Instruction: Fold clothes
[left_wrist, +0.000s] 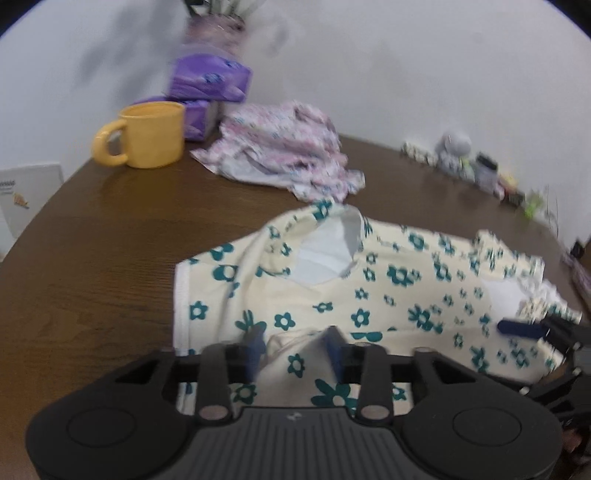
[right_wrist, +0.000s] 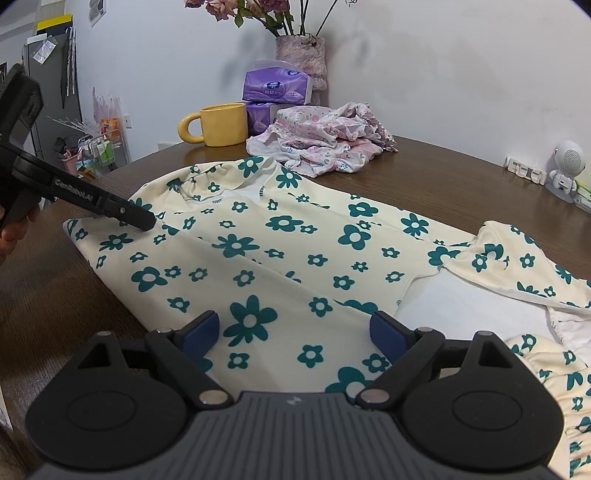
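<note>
**Left tool pinches the flowered shirt**

A cream cotton shirt printed with teal flowers (right_wrist: 280, 254) lies spread across the dark wooden bench (right_wrist: 443, 177). The left tool (left_wrist: 293, 345) has a raised fold of its fabric clamped between narrow blue pads. The right tool (right_wrist: 295, 328) hovers over the shirt, pads wide apart, gripping nothing.

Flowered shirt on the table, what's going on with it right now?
A person is folding the cream shirt with teal flowers on the brown table with two handheld grippers. The left gripper is shut on a fold of its fabric near the sleeve end. The right gripper hovers open over the hem end, holding nothing. A crumpled pink floral garment waits behind, beside a yellow mug.
</note>
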